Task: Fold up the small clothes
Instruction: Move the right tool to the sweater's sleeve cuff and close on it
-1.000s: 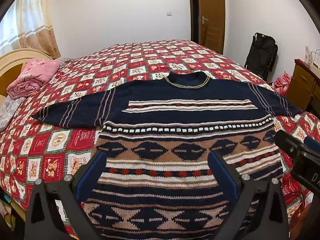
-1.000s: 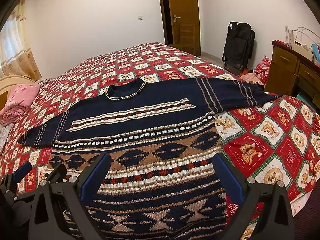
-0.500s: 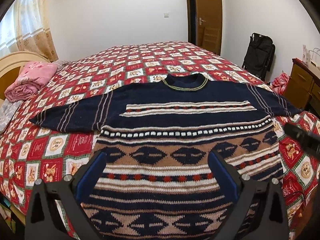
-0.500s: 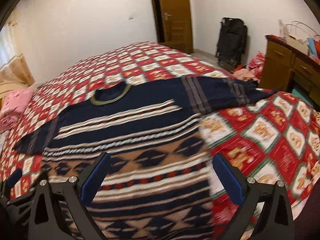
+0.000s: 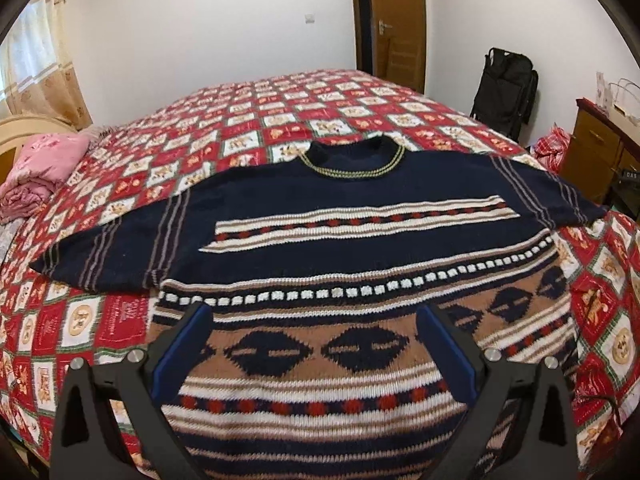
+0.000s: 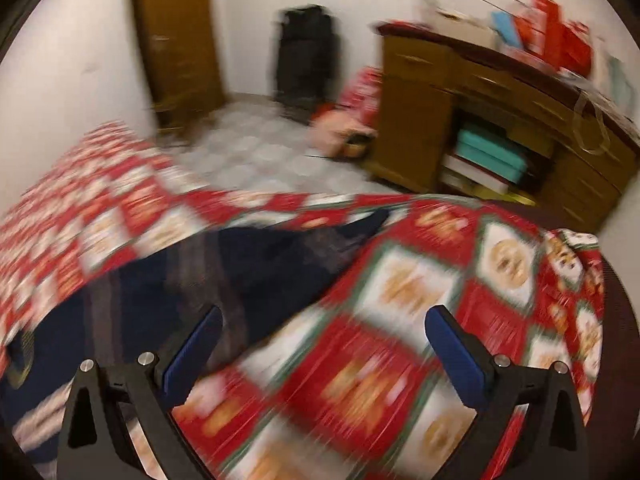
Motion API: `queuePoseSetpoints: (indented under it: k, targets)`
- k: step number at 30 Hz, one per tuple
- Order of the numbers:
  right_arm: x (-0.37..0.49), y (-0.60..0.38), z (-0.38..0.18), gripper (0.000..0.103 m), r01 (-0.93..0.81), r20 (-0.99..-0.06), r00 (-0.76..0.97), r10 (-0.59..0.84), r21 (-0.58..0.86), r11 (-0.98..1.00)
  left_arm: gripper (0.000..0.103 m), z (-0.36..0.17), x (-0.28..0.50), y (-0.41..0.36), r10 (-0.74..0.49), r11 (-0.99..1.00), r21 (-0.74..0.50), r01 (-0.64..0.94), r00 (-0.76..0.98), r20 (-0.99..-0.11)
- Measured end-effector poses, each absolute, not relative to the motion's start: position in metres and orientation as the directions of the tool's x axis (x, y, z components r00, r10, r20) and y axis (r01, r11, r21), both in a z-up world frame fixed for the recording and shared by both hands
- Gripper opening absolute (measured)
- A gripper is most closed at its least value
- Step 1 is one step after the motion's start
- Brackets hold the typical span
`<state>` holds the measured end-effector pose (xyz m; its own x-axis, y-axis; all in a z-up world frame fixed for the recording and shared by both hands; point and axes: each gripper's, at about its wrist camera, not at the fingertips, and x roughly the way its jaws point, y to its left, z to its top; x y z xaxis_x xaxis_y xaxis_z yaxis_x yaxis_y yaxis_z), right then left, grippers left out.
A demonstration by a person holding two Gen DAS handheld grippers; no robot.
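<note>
Over the right sleeve [image 6: 280, 264] of the flat sweater [image 5: 340, 240], with 2 grippers' fingers spread and empty: pinch cuff, fold inward squarely, avoiding quilt [image 6: 400, 320].

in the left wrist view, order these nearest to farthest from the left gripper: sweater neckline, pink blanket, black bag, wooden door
From the left hand-held gripper:
1. Yellow-trimmed round neckline of the navy patterned knit sweater, straight ahead.
2. Folded pink blanket, far left by the headboard.
3. Black upright bag, right, against the wall.
4. Brown wooden door, behind the bed.
</note>
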<state>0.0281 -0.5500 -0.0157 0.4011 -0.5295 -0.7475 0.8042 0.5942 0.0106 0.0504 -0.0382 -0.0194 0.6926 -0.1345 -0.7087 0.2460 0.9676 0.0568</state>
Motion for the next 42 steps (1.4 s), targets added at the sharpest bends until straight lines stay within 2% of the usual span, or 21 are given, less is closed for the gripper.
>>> queuePoseSetpoints:
  k: [6, 10, 11, 13, 17, 18, 19, 21, 23, 24, 27, 30, 35, 40, 42]
  targets:
    - [0.056, -0.639, -0.045, 0.101, 0.867, -0.799, 0.275, -0.535, -0.034, 0.497, 0.103, -0.030, 0.071, -0.041, -0.112, 0.975, 0.048, 0.219, 0.662, -0.741]
    - [0.074, -0.649, -0.061, 0.100, 0.868, -0.818, 0.192, -0.543, -0.117, 0.483, 0.103, -0.035, 0.085, -0.044, -0.104, 0.979, 0.037, 0.202, 0.640, -0.762]
    - [0.079, -0.649, -0.066, 0.099, 0.867, -0.821, 0.165, -0.547, -0.143, 0.477, 0.103, -0.037, 0.088, -0.045, -0.104, 0.980, 0.031, 0.198, 0.635, -0.765]
    - [0.089, -0.648, -0.076, 0.086, 0.851, -0.833, 0.157, -0.530, -0.158, 0.501, 0.103, -0.038, 0.092, -0.047, -0.107, 0.980, 0.025, 0.196, 0.631, -0.768]
    - [0.100, -0.647, -0.086, 0.081, 0.829, -0.823, 0.102, -0.559, -0.240, 0.505, 0.103, -0.041, 0.095, -0.052, -0.098, 0.978, 0.041, 0.204, 0.625, -0.774]
    - [0.099, -0.648, -0.086, 0.074, 0.829, -0.815, 0.087, -0.573, -0.260, 0.496, 0.103, -0.042, 0.094, -0.052, -0.095, 0.977, 0.046, 0.206, 0.625, -0.775]
    - [0.100, -0.648, -0.086, 0.061, 0.827, -0.808, 0.074, -0.585, -0.278, 0.489, 0.103, -0.043, 0.094, -0.052, -0.092, 0.977, 0.049, 0.206, 0.623, -0.777]
    - [0.098, -0.650, -0.083, 0.042, 0.806, -0.788, 0.064, -0.613, -0.322, 0.497, 0.103, -0.043, 0.096, -0.051, -0.094, 0.978, 0.044, 0.203, 0.619, -0.780]
    - [0.098, -0.651, -0.078, 0.018, 0.792, -0.794, 0.099, -0.600, -0.302, 0.531, 0.103, -0.042, 0.095, -0.048, -0.100, 0.979, 0.033, 0.200, 0.618, -0.780]
    - [0.095, -0.653, -0.073, 0.000, 0.789, -0.809, 0.137, -0.572, -0.260, 0.556, 0.103, -0.042, 0.095, -0.047, -0.100, 0.980, 0.032, 0.198, 0.619, -0.779]
    - [0.079, -0.657, -0.054, 0.000, 0.811, -0.832, 0.268, -0.486, -0.077, 0.579, 0.103, -0.040, 0.093, -0.042, -0.102, 0.981, 0.024, 0.191, 0.622, -0.776]
    - [0.069, -0.652, -0.034, 0.000, 0.808, -0.803, 0.352, -0.480, 0.002, 0.589, 0.103, -0.035, 0.090, -0.037, -0.115, 0.983, 0.003, 0.185, 0.627, -0.770]
    - [0.062, -0.645, -0.015, 0.000, 0.824, -0.794, 0.365, -0.486, 0.034, 0.565, 0.103, -0.027, 0.084, -0.031, -0.136, 0.982, -0.018, 0.186, 0.643, -0.753]
    - [0.057, -0.663, -0.034, 0.001, 0.816, -0.856, 0.406, -0.319, 0.182, 0.549, 0.103, -0.029, 0.083, -0.025, -0.125, 0.984, -0.010, 0.179, 0.648, -0.751]
    - [0.065, -0.667, -0.046, 0.001, 0.803, -0.884, 0.362, -0.296, 0.135, 0.581, 0.103, -0.034, 0.088, -0.024, -0.114, 0.985, -0.005, 0.170, 0.637, -0.762]
